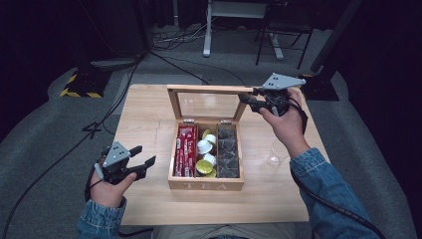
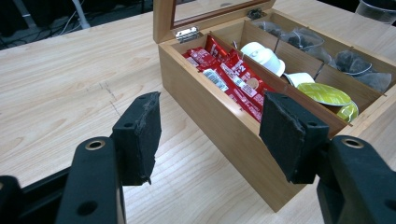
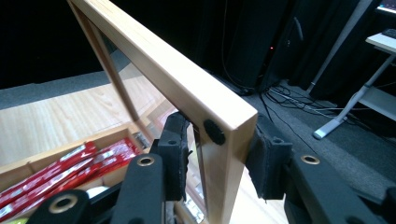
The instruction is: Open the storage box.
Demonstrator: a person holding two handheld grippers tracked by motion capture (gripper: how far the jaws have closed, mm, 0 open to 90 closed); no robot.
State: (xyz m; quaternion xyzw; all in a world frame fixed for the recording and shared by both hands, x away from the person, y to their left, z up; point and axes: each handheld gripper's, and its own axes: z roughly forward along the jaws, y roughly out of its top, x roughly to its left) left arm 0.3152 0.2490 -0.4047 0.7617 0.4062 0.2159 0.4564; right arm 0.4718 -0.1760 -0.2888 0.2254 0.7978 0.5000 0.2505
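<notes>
A wooden tea box (image 1: 205,185) stands open in the middle of the table, its glass lid (image 1: 209,89) raised upright at the back. Inside lie red packets (image 1: 185,149), white and yellow-green capsules (image 1: 206,154) and dark tea bags (image 1: 227,149). My right gripper (image 1: 247,98) is at the lid's top right corner, and its pads clasp the lid's wooden frame (image 3: 177,74) from both sides. My left gripper (image 1: 144,155) stands open over the table, left of the box and apart from it, nothing between its pads (image 2: 140,135). It faces the box's side wall (image 2: 201,102).
A clear plastic cup (image 1: 276,152) stands on the table (image 1: 144,114) right of the box, under my right forearm. Beyond the table lie floor cables (image 1: 174,40), a yellow-and-black stand base (image 1: 79,87) at the left and desk legs (image 1: 206,35) at the back.
</notes>
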